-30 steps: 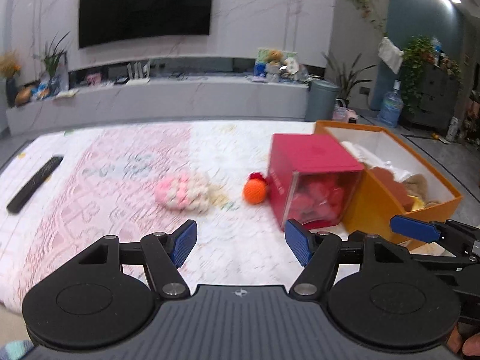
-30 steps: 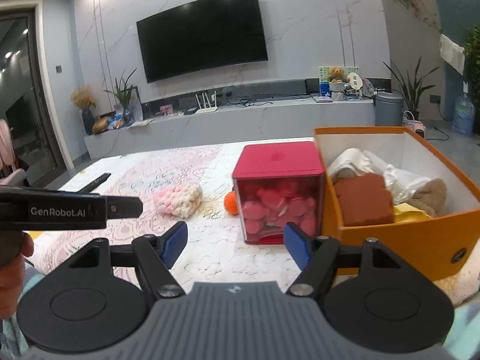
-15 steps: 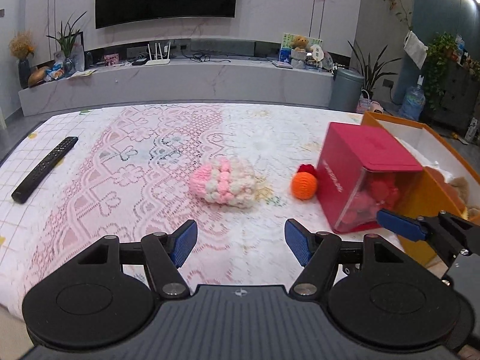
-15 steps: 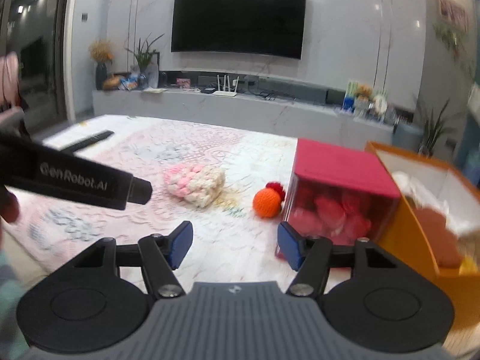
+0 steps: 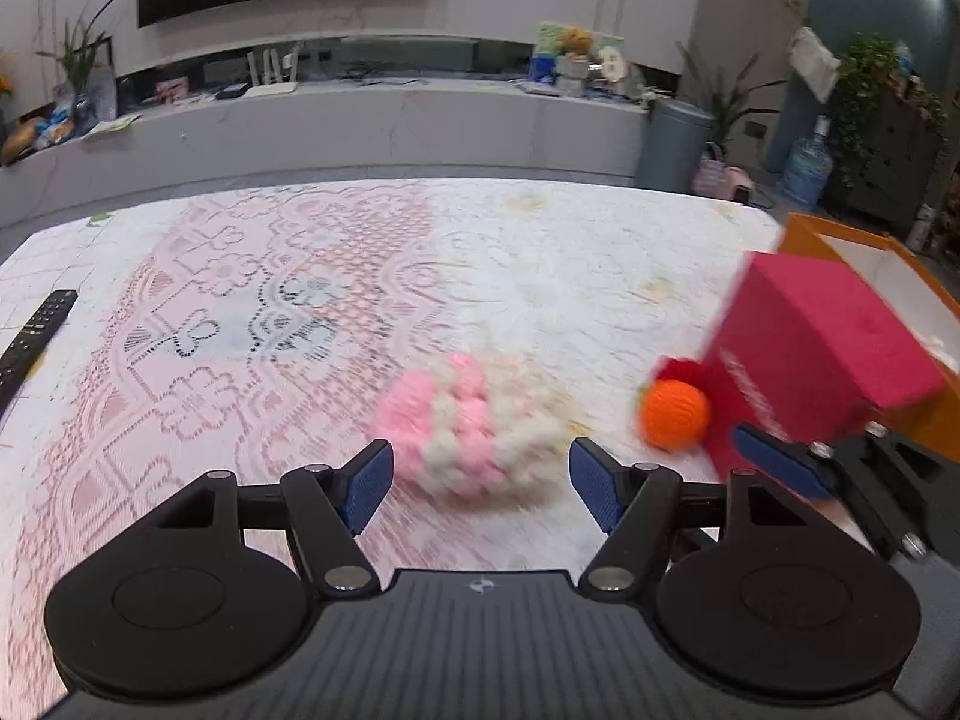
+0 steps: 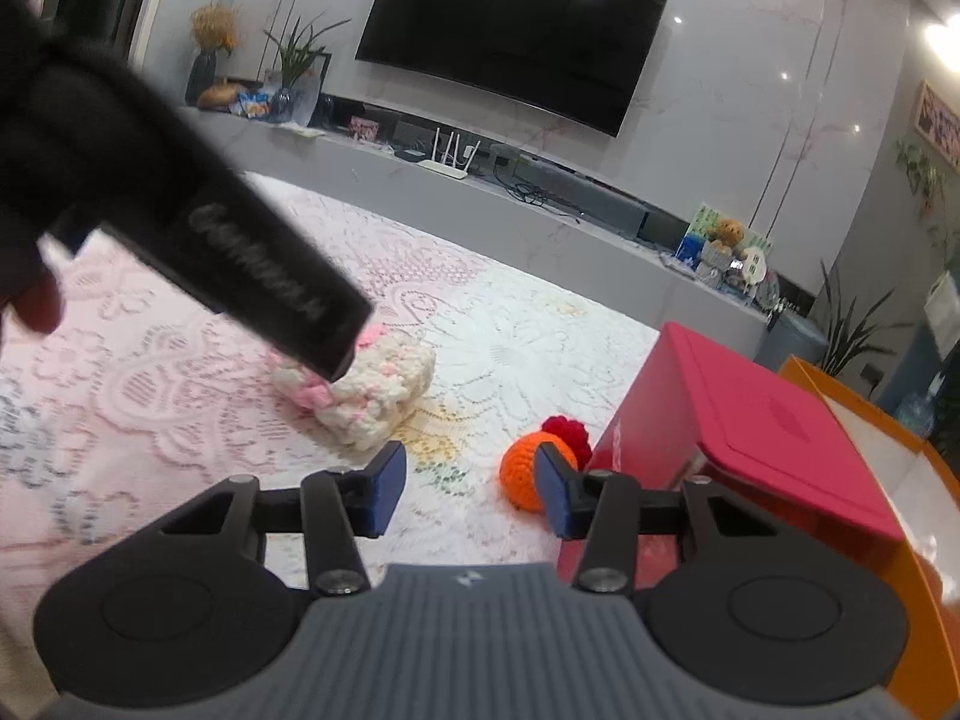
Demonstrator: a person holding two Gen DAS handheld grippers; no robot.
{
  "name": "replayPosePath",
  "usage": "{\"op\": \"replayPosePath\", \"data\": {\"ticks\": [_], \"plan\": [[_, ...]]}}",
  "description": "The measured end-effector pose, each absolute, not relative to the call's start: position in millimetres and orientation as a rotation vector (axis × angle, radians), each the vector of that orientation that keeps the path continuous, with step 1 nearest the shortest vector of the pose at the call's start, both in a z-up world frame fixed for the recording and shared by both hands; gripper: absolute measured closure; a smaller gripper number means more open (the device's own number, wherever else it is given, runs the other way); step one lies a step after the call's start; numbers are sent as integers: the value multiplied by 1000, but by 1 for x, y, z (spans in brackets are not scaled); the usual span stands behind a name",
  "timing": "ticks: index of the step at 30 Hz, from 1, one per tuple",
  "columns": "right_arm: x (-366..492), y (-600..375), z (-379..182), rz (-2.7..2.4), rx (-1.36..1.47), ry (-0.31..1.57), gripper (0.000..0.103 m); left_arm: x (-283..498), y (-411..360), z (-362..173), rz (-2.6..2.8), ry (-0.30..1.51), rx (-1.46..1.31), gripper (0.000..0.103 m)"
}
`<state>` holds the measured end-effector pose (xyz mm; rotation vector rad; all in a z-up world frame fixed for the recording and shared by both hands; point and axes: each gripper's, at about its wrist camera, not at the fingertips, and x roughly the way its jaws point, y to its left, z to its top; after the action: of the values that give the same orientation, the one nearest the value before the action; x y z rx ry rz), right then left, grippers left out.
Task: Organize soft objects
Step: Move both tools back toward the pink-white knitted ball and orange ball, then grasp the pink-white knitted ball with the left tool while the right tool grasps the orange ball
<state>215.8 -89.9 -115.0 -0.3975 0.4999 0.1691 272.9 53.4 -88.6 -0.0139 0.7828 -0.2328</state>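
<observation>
A pink and white knitted bundle (image 5: 474, 426) lies on the lace tablecloth. My left gripper (image 5: 480, 489) is open, its fingers on either side of the bundle's near end, not touching it as far as I can tell. An orange knitted ball (image 5: 673, 414) with a red tuft lies to the right against the red box (image 5: 822, 336). In the right wrist view my right gripper (image 6: 468, 495) is open and empty, just before the orange ball (image 6: 525, 474). The bundle (image 6: 375, 396) lies further left, partly hidden by the left gripper's body (image 6: 180, 210).
An orange box (image 6: 870, 414) stands right of the red box (image 6: 750, 414). A black remote (image 5: 33, 336) lies at the table's left edge. The lace-covered table (image 5: 270, 312) stretches back toward a TV console.
Both grippers have moved forward and down toward the table. The left one has closed in on the knitted bundle; the right one has swung left toward the orange ball. Both stayed open.
</observation>
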Motion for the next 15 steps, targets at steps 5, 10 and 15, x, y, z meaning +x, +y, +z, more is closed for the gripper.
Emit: {"op": "replayPosePath", "data": {"ticks": [5,10,15], "plan": [[227,-76,-132,113,-520,455,56,300,62,-101,-213,804,-45,22],[236,-68,-144,64,-610,435,60,310,59,-116,-212,829,-31,22],[240,-59,-155,1,-726,420,60,311,59,-120,-199,840,-33,29]]}}
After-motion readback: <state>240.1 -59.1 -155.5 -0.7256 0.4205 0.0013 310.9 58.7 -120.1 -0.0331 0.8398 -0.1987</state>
